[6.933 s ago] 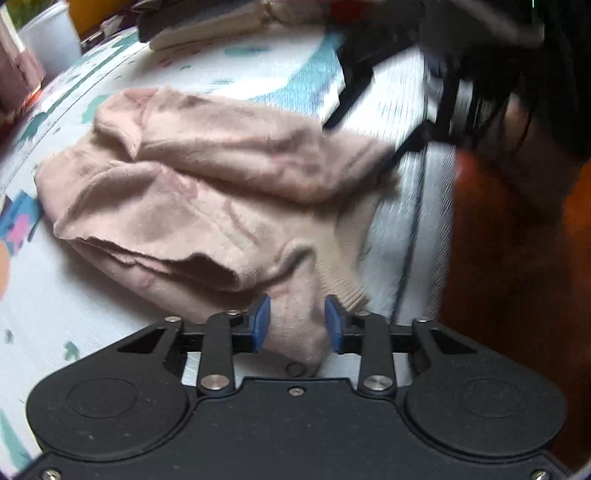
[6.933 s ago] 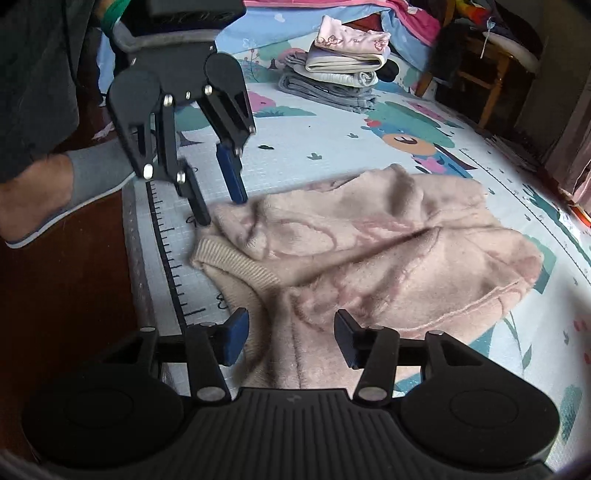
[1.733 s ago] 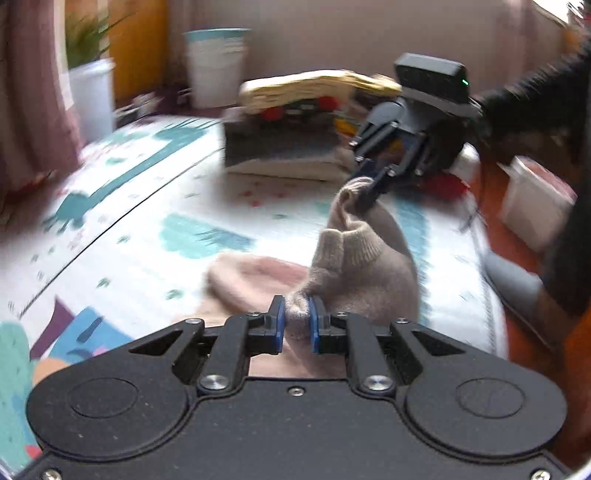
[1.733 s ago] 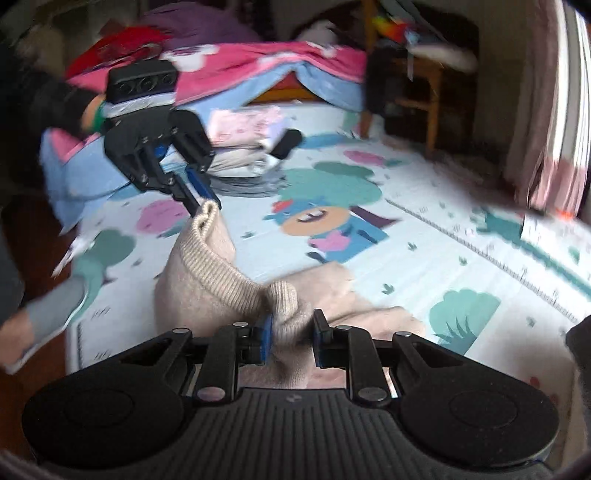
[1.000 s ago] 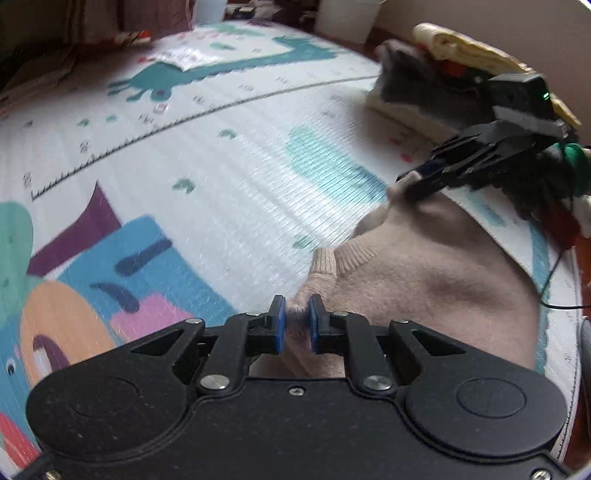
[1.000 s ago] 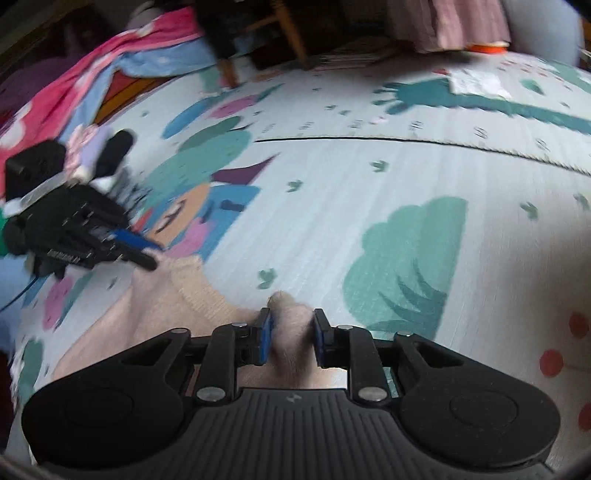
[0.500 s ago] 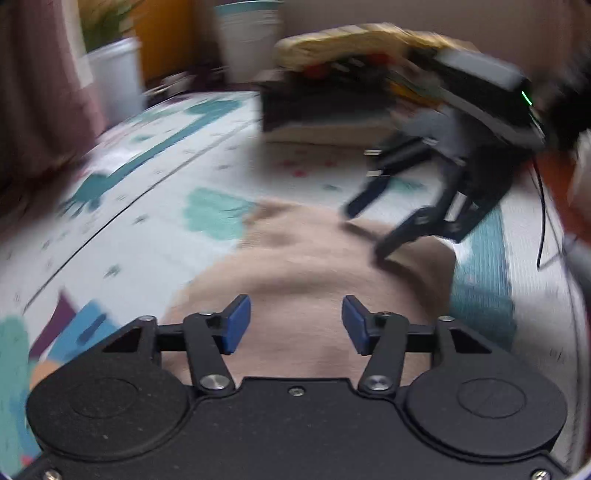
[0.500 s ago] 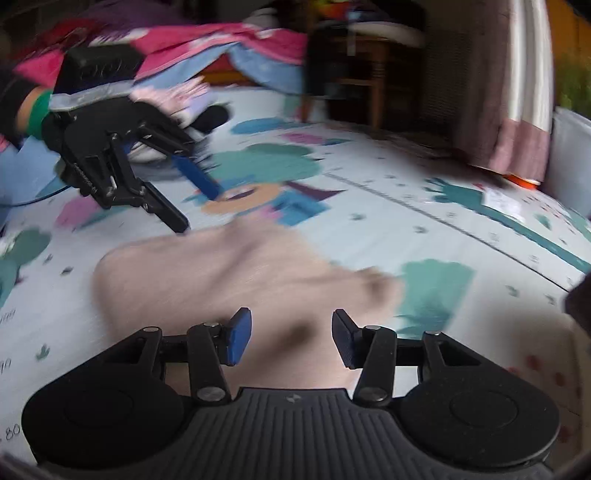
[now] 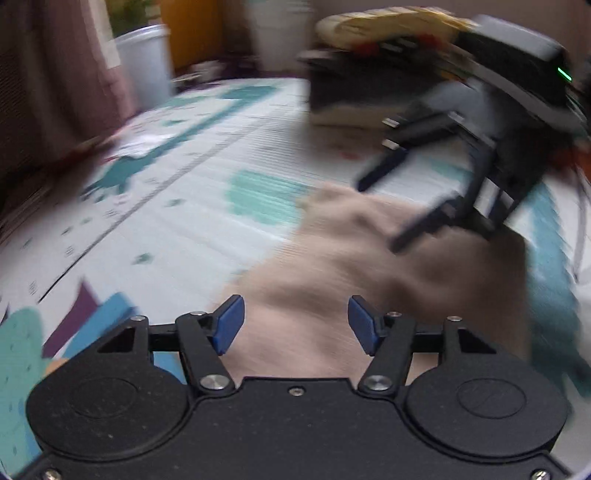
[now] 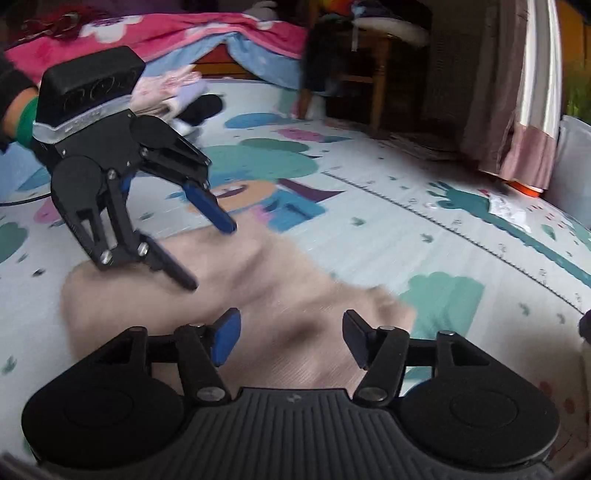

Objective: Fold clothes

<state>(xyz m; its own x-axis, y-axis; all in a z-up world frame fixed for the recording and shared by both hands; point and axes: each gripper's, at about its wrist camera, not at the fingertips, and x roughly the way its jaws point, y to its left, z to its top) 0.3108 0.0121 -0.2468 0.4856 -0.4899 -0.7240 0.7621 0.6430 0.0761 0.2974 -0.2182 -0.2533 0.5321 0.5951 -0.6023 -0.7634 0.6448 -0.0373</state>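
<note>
Left wrist view, nearest: the left gripper with its blue pads set wide and the jaws opening; the pink sweater lies below the gap, and neither pad presses on it. The sweater is spread flat on the patterned play mat, blurred by motion. Beyond it, the right gripper hangs over the sweater's far edge, its fingers apart. Farther back: a stack of folded clothes at the mat's end, a white bin and a curtain at left

Right wrist view, nearest: the right gripper, jaws opening and wide, with the sweater beneath the gap but free of both pads. At mid-distance the left gripper points down at the sweater's left part, its fingers spread and closed on nothing; whether the lower fingertip touches the cloth cannot be told. Behind it the play mat runs on to a second pile of folded clothes, a pink and blue blanket, a wooden chair and a pink curtain
</note>
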